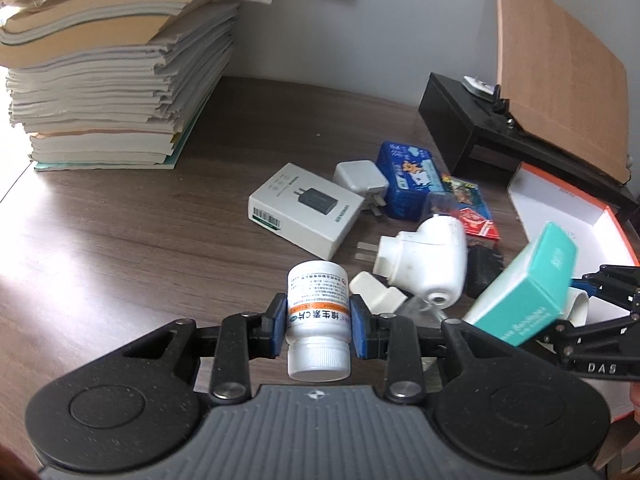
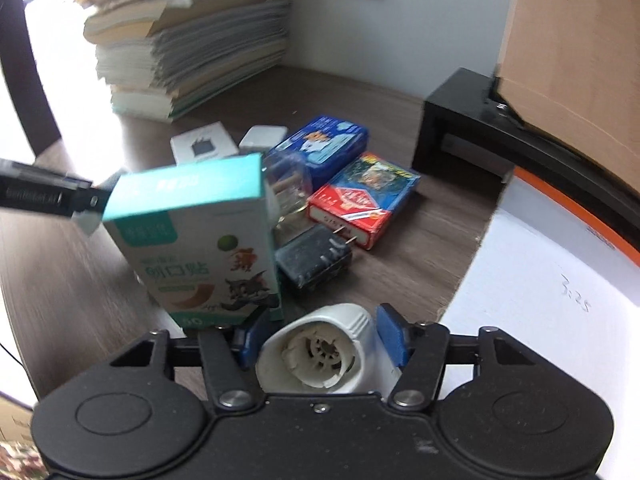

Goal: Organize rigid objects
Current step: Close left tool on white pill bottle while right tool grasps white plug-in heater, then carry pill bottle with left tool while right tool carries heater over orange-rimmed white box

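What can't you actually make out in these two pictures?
- Left wrist view: the white bottle's small print is too fine to read.
- Left wrist view: the orange-rimmed box is cut off by the right edge.
- Right wrist view: motion blur smears the teal box; it hides the table behind it.

Strong daylight pours in from the left of the jaws in both views, washing the wooden tabletop (image 1: pixel 120 240) to white glare there. The left wrist view is crisp near the jaws. The right wrist view smears: the teal box (image 2: pixel 192 236) ahead of the jaws and the paper stack (image 2: pixel 188 48) beyond are soft. Fisheye bending curves every edge, corners dark.
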The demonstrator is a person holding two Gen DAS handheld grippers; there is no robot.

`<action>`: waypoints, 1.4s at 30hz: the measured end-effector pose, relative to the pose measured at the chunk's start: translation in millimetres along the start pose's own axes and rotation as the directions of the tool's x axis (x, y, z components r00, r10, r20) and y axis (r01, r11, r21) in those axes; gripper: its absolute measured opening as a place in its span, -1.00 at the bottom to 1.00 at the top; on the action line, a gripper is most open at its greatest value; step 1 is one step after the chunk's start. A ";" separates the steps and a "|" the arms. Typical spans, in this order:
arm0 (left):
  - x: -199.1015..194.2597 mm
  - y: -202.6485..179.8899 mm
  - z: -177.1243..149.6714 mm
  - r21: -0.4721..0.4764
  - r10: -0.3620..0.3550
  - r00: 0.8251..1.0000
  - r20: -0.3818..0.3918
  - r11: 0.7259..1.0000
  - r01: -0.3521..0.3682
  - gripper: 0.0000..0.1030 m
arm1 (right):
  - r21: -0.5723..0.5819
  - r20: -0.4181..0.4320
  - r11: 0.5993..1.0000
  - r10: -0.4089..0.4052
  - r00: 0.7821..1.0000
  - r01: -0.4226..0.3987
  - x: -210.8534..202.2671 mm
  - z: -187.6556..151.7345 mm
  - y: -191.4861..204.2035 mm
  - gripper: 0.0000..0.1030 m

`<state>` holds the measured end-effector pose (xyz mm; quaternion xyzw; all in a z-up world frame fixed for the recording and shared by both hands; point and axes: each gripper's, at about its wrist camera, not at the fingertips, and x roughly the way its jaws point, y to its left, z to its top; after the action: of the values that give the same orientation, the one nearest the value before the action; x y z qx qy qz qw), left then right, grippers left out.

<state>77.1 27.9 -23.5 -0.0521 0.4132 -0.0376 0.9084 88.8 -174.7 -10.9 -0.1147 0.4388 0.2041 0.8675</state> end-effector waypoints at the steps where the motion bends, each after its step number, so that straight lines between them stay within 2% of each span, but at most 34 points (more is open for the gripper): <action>1: -2.5 -0.9 -0.4 -0.005 -0.002 1.000 0.006 1.000 0.002 -0.35 | 0.013 0.010 1.000 0.002 1.000 -0.002 -4.2 -0.4 -1.6 0.22; 2: -4.9 -1.7 -0.7 -0.012 -0.007 1.000 0.011 1.000 0.007 -0.35 | 0.022 0.022 1.000 0.004 1.000 -0.004 -8.3 -0.3 -2.5 0.08; 5: -12.5 -6.1 -2.3 -0.017 -0.019 1.000 0.021 1.000 0.019 -0.35 | 0.062 0.039 0.998 0.025 0.999 -0.027 -19.1 -1.6 -5.9 -0.05; 6: -14.9 -8.0 -3.2 -0.015 -0.023 0.999 0.023 1.000 0.023 -0.35 | 0.060 0.033 0.997 0.036 0.999 -0.038 -20.4 -3.1 -5.0 -0.01; 7: -17.3 -9.5 -4.3 -0.013 -0.028 0.999 0.026 1.000 0.028 -0.35 | 0.048 0.026 0.998 0.034 0.999 -0.035 -20.9 -5.0 -2.6 0.17; 8: -19.3 -11.1 -5.6 -0.011 -0.030 0.999 0.030 0.999 0.031 -0.35 | 0.032 0.018 0.999 0.028 0.999 -0.029 -20.0 -7.2 0.3 0.49; 9: -21.2 -12.5 -7.2 -0.011 -0.032 0.999 0.030 0.999 0.032 -0.35 | 0.011 0.010 1.000 0.025 1.000 -0.025 -19.4 -10.6 3.3 0.56; 14: -28.0 -16.0 -16.2 -0.012 -0.043 0.999 0.026 0.999 0.043 -0.35 | -0.092 -0.045 0.995 0.027 0.999 -0.031 -14.2 -23.5 15.7 0.71; 18: -34.4 -14.9 -22.3 -0.023 -0.046 0.999 0.030 0.999 0.047 -0.35 | -0.180 -0.069 0.984 -0.003 0.998 -0.009 -6.6 -29.1 27.8 0.70; 19: -35.7 -14.3 -23.2 -0.026 -0.047 0.998 0.030 0.999 0.048 -0.35 | -0.164 -0.070 0.986 0.012 0.997 -0.023 -6.4 -28.3 27.1 0.67; 24: -46.0 -12.6 -27.6 -0.030 -0.054 0.997 0.047 0.998 0.055 -0.35 | -0.124 -0.060 0.992 -0.021 0.998 0.014 -8.5 -27.9 25.7 0.65; 32: -62.9 -19.7 -24.5 -0.004 -0.098 0.992 0.084 0.995 0.098 -0.35 | 0.014 0.081 0.998 -0.067 0.994 0.066 -52.7 -21.8 21.9 0.65; 42: -77.5 -47.0 -11.4 0.096 -0.183 0.977 0.106 0.980 0.173 -0.35 | 0.223 0.161 0.966 -0.169 0.972 0.131 -104.8 -26.5 22.4 0.65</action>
<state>16.5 -10.8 32.9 -0.0520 0.3522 -0.1337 0.9249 4.0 -191.3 57.7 -0.0363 0.3683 0.0993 0.9237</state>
